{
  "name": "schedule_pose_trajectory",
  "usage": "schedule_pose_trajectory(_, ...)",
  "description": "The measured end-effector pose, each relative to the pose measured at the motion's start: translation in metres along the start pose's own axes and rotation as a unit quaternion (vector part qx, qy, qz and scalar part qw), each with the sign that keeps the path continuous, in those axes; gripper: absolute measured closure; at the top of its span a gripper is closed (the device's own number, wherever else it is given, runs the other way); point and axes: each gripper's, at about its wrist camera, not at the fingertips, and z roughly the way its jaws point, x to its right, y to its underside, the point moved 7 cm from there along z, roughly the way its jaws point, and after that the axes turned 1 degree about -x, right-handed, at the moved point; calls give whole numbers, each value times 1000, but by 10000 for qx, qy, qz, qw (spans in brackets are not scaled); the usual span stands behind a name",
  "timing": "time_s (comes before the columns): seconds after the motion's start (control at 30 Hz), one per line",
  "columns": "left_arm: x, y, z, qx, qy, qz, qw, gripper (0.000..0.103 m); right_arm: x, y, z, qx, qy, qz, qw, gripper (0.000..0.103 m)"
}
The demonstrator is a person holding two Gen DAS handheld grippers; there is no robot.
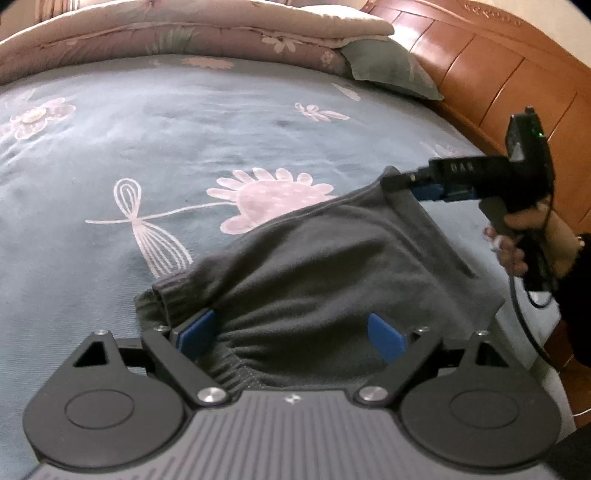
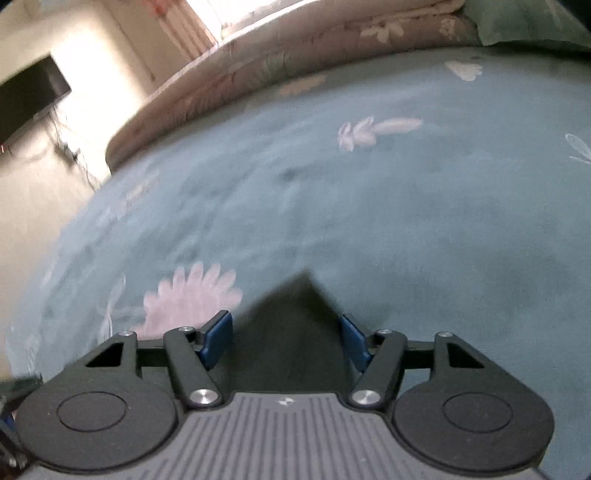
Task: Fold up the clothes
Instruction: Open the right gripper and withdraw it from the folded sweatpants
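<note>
Grey trousers (image 1: 332, 266) on bed (image 1: 147, 147) — both grippers' jaws apart.

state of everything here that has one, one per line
grey garment: partly folded on the bed, one corner raised at the right gripper's fingertips
left gripper: open, elastic waistband between the pads, not clamped
right gripper: open, garment corner between the pads, not pressed
quilt: folded, lying along the far edge of the bed
pillow: lying flat by the headboard
bedsheet: spread flat
</note>
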Motion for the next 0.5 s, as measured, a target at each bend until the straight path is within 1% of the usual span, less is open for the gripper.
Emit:
schedule_pose_trajectory(0.07,0,0,0,7,28,-14,10000,12,8,-11,-1,123,-92,149,9998,33)
schedule_pose_trajectory(0.1,-1,0,0,11,42,-21,10000,12,11,-17,-4,165,-94,225,9996,33)
schedule_pose_trajectory(0.17,-1,0,0,18,70,-35,10000,12,10,-24,-12,305,-20,182,9994,33)
schedule_pose_trajectory(0.27,-2,0,-1,29,113,-55,9999,12,-7,-23,-35,464,-140,14,9988,33)
schedule_pose_trajectory(0.3,-2,0,-1,33,127,-62,9999,12,-16,-19,-42,484,-238,-126,9985,33)
schedule_pose_trajectory(0.37,-2,0,-1,39,146,-71,9999,12,-31,-8,-45,413,-414,-323,9978,33)
schedule_pose_trajectory(0.4,-2,0,0,39,145,-75,9999,12,-36,-1,-40,306,-429,-396,9978,33)
schedule_pose_trajectory(0.43,-3,-1,0,37,144,-87,9999,12,-37,3,-27,168,-331,-441,9983,34)
schedule_pose_trajectory(0.5,-4,-2,0,31,142,-163,9998,11,-27,11,3,-98,24,-502,9987,35)
